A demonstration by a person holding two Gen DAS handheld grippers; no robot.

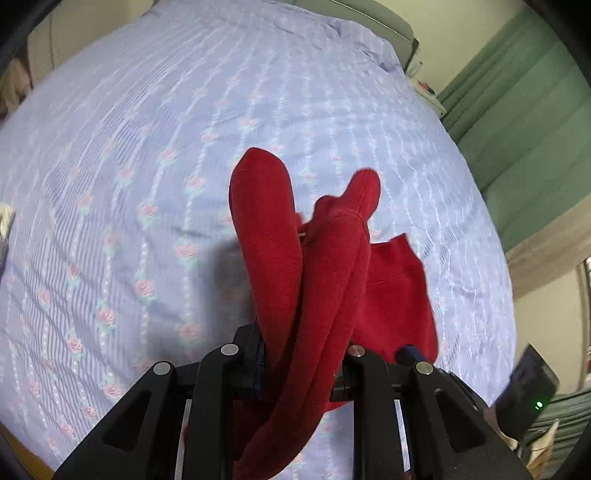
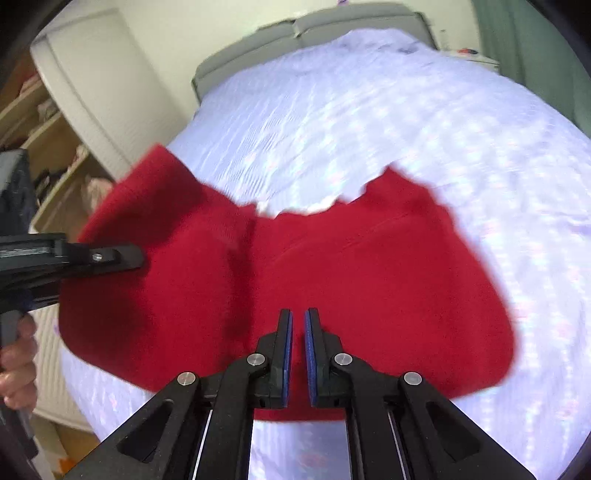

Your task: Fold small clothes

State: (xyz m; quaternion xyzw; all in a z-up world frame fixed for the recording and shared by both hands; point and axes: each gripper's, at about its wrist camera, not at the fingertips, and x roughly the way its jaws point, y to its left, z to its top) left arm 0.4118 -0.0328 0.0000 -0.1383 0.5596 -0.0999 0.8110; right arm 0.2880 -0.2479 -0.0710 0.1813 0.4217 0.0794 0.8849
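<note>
Left gripper pinches a bunched fold of the red garment, lifted off the bed; loose ends trail away from it. Right gripper: jaws nearly together, over the garment's near edge; grip on cloth uncertain. Garment's long axis runs left-right between the grippers.

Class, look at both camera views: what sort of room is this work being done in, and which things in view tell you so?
Most likely a bedroom. A bed with a floral lilac bedspread fills both views, with a grey padded headboard at its far end. Open shelves stand beside it, and green curtains hang on the other side.
</note>
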